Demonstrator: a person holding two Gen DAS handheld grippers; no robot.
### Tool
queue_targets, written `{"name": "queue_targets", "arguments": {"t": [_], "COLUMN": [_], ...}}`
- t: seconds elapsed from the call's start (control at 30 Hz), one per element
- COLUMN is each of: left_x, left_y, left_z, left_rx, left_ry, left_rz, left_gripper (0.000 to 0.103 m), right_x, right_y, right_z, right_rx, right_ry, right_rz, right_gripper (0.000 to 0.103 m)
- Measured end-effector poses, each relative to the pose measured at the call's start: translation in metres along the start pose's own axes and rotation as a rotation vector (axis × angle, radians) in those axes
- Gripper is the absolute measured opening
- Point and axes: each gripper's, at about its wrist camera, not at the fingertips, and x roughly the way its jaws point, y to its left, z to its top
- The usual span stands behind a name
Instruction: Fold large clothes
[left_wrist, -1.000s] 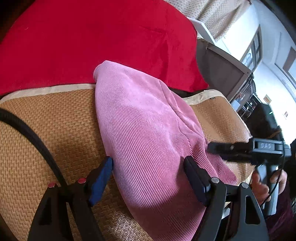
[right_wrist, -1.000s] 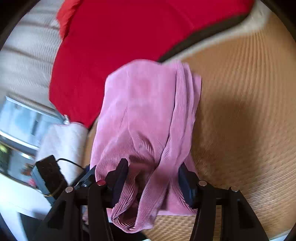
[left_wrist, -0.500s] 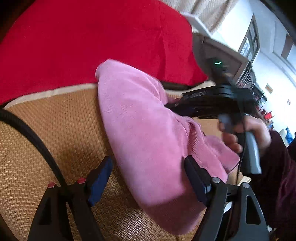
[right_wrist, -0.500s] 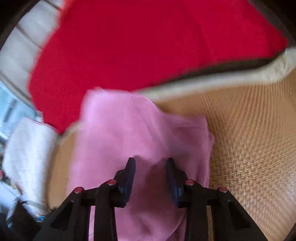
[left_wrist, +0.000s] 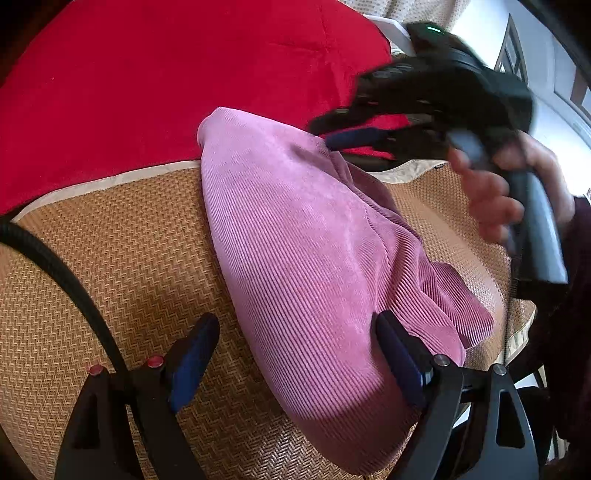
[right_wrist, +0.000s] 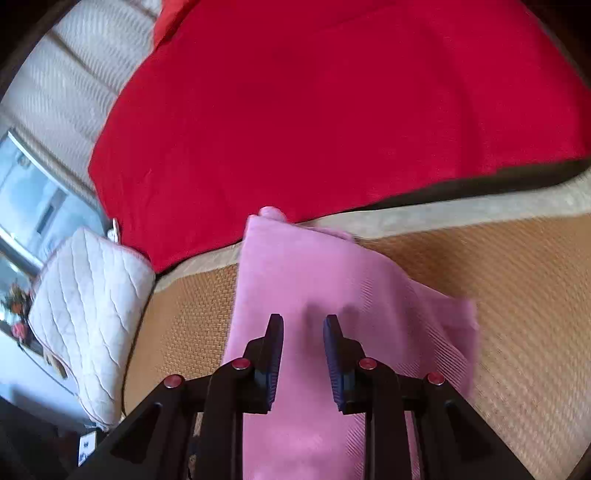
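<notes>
A pink corduroy garment (left_wrist: 306, 251) lies folded lengthwise on a woven straw mat (left_wrist: 110, 258). My left gripper (left_wrist: 295, 350) straddles its near end. Its jaws are opening, and the cloth lies under and between them without being pinched. In the right wrist view the garment (right_wrist: 295, 266) runs out ahead from between the narrow jaws. My right gripper (right_wrist: 303, 332) is shut on a thick fold of it. From the left wrist view, the right gripper (left_wrist: 332, 129) sits at the garment's far end, held by a person's hand (left_wrist: 491, 195).
A red blanket (right_wrist: 314, 110) covers the surface beyond the mat's pale border (right_wrist: 443, 214). A white quilted cushion (right_wrist: 85, 314) lies off the mat's left end, by a window. A black cable (left_wrist: 55, 273) crosses the mat near my left gripper.
My right gripper closed on the garment's bunched end and carried it across toward the red blanket, laying the cloth over itself. My left gripper stayed put and widened slightly.
</notes>
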Motion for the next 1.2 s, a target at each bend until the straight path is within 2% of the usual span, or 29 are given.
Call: {"name": "queue_targets", "arguments": {"t": [0.03,0.1,0.17,0.23,0.33,0.47,0.5,0.57,0.63,0.7,0.8,0.9,1.0,1.2], "left_x": [0.0,0.0,0.001,0.0,-0.007,-0.044,-0.049,-0.053,-0.049,-0.04,-0.024,-0.015,-0.019,-0.041], "left_y": [-0.001,-0.004,-0.003,-0.002,-0.004,-0.004,-0.002,0.003,0.003,-0.002,-0.011,-0.016,-0.02,-0.006], "left_z": [0.001,0.001,0.002,0.004,0.008,0.012,0.012,0.01,0.006,0.001,-0.003,-0.004,0.001,0.004], "left_rx": [0.008,0.018,0.005,-0.009,0.004,0.033,0.027,0.013,0.021,0.046,0.088,0.082,0.111,0.055], "left_ry": [-0.002,-0.01,-0.011,0.004,-0.009,-0.142,-0.151,-0.15,-0.113,-0.074,-0.044,-0.023,-0.04,-0.071], "left_rz": [0.004,0.015,0.023,-0.003,0.006,0.035,0.04,0.045,0.066,0.093,0.131,0.12,0.154,0.104], "left_gripper": [0.088,0.088,0.088,0.088,0.087,0.087,0.087,0.087,0.087,0.087,0.088,0.088,0.088,0.087], "right_x": [0.019,0.054,0.067,0.054,0.023,-0.031,-0.044,-0.064,-0.081,-0.083,-0.054,-0.031,-0.048,-0.1], "right_y": [0.008,-0.009,-0.017,-0.018,-0.001,0.016,0.02,0.023,0.023,0.021,0.001,-0.016,-0.009,0.012], "right_z": [0.002,0.003,0.003,0.002,-0.009,-0.044,-0.057,-0.077,-0.101,-0.115,-0.136,-0.146,-0.144,-0.145], "right_rx": [0.003,0.019,0.039,0.061,-0.027,-0.109,-0.123,-0.133,-0.142,-0.139,-0.104,-0.07,-0.064,-0.101], "right_ry": [0.037,0.114,0.128,0.097,0.066,0.032,0.027,0.016,0.004,0.004,0.056,0.051,0.048,-0.032], "right_rz": [-0.022,-0.085,-0.057,-0.049,-0.094,-0.105,-0.11,-0.109,-0.109,-0.108,-0.131,-0.146,-0.153,-0.096], "right_gripper": [0.026,0.025,0.025,0.025,0.024,0.025,0.025,0.025,0.025,0.025,0.025,0.025,0.025,0.025]}}
